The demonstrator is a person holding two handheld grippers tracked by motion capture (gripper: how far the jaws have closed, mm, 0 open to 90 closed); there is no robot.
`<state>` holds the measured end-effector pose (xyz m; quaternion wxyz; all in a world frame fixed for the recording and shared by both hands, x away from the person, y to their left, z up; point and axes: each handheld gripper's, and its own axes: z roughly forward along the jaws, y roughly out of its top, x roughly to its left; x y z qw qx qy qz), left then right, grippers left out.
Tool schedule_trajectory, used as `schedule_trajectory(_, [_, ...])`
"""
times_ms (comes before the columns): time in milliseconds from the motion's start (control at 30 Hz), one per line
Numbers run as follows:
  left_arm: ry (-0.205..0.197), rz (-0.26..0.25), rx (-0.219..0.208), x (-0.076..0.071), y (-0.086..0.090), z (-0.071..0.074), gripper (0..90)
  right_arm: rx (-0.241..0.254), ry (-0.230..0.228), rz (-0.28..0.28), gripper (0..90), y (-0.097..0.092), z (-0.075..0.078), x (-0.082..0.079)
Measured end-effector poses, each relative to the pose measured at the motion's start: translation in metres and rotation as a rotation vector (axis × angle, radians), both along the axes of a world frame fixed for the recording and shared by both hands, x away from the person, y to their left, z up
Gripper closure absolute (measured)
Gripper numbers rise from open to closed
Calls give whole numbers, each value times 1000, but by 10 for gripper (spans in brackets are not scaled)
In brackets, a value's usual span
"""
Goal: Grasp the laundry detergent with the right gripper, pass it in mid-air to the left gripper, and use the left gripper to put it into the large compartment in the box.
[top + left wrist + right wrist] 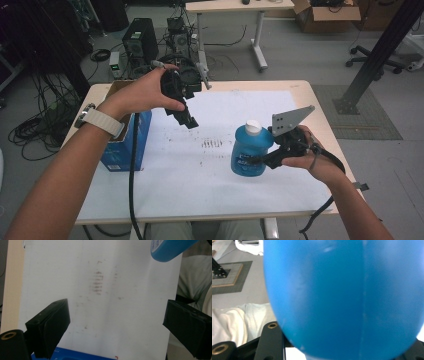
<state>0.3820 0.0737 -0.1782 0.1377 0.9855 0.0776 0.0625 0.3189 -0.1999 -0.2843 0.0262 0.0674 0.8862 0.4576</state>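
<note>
Right tool (267, 159) is clenched on the blue bottle (248, 151), gripping its body from the side nearest the person's right hand (315, 157). The bottle stands roughly upright with its white cap (253, 127) on top, and it appears to be held just above the white paper sheet (220, 170) that covers the bench (320, 107); I cannot tell for certain whether its base touches the sheet. In the right gripper view the bottle's blue wall (344, 297) sits hard against the black jaws rising from below, so the grip is firm. A grey three-cornered plate (290, 119) rides on top of this tool, just beside the cap. Left tool (185, 117) hangs in the air up and to the left of the bottle, well apart from it, carried by the left hand (145, 95) with a watch (100, 121) on the wrist. Its jaws are released and spread wide, with nothing between them; the left gripper view looks down between them onto the smudged sheet (100, 302), with the bottle's edge (170, 248) at the top right corner. A blue box (122, 150) stands on the bench far left of the bottle, near the left forearm. Faint dark smudges (212, 144) mark the sheet just left of the bottle.
</note>
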Motion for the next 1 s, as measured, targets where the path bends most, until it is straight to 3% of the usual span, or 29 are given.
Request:
schedule_trajectory(400, [18,-35,-6,-23,3,9,67,-31,28,45,436,15,15,-5])
schedule_trajectory(1000, [104,-94,-17,-48,3,14,67,-59,47,92,437,42,18,-2])
